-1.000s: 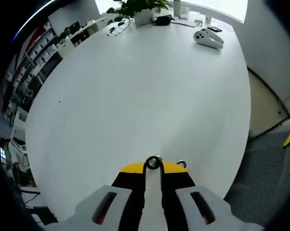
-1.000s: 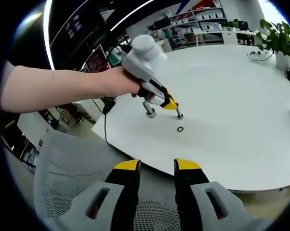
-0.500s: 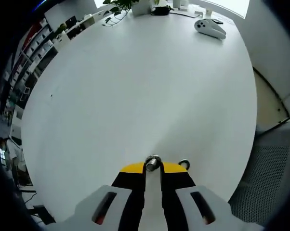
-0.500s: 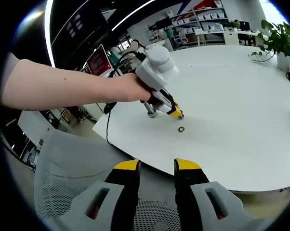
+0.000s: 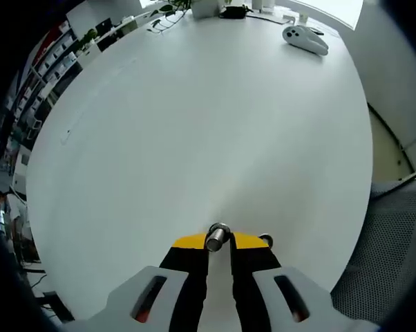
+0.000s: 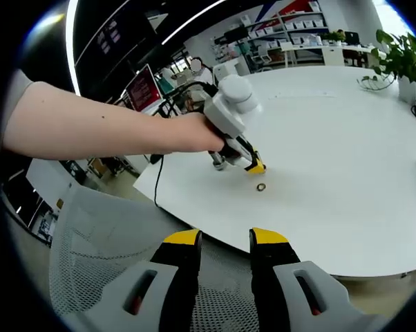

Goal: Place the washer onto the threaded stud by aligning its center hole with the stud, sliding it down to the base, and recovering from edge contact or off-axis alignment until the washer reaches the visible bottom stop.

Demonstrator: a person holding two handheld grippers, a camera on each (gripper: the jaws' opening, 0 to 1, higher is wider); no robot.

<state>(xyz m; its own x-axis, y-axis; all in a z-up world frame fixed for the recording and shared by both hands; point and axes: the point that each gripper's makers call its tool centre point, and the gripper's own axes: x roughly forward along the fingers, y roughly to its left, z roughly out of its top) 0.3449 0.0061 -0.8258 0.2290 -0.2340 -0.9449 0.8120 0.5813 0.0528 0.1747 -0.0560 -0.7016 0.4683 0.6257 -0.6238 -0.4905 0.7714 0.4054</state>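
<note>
My left gripper (image 5: 218,243) is low over the white round table (image 5: 194,117), its yellow-tipped jaws close together with the metal threaded stud (image 5: 217,236) between them. The small washer (image 5: 265,240) lies flat on the table just right of the right jaw tip. In the right gripper view a person's hand holds the left gripper (image 6: 253,166) tilted down at the table, with the stud (image 6: 218,162) under it and the washer (image 6: 261,187) lying apart, a little nearer to me. My right gripper (image 6: 225,242) stands open with nothing in it, off the table's near edge.
A grey mesh chair (image 6: 97,270) sits below my right gripper, also seen as mesh chair (image 5: 394,249). A white handheld device (image 5: 306,39) and a potted plant (image 6: 401,59) stand at the table's far side. Shelves and screens line the room behind.
In the right gripper view the left gripper has moved right and lower, closer to the washer. The washer has stayed flat on the table. The right gripper has not moved.
</note>
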